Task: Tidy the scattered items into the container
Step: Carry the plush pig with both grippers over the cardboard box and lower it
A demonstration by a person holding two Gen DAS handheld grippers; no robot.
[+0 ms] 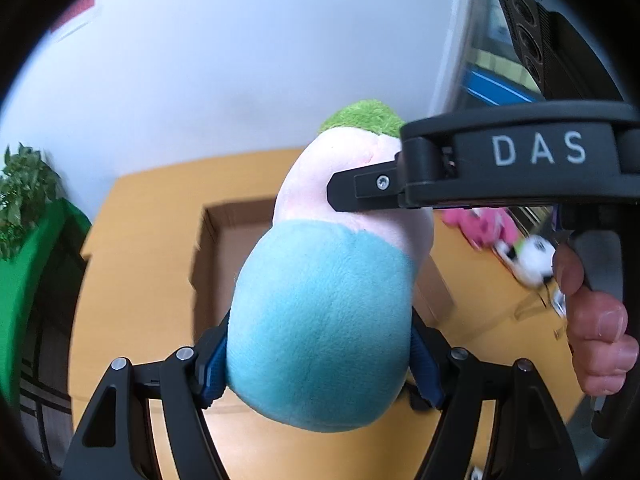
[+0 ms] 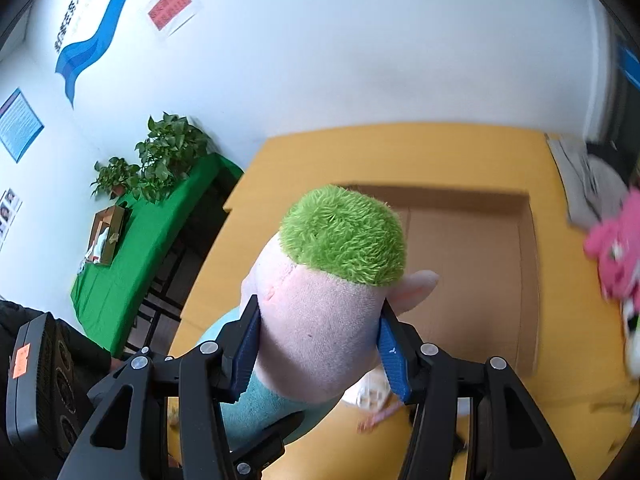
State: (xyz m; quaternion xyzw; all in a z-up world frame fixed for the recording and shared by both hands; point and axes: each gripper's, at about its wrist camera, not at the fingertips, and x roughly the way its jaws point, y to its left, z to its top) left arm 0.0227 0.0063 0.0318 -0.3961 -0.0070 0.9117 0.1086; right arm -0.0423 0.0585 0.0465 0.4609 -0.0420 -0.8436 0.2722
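Plush doll [image 2: 320,304] with green hair, mid-frame, aloft over yellow worktop [image 2: 400,148] and open cardboard box [image 2: 528,280]: left claw [image 1: 320,364] clenched on teal body, right claw [image 2: 320,344] clenched on pink head. Pink plush toy [image 2: 616,252] at right edge.
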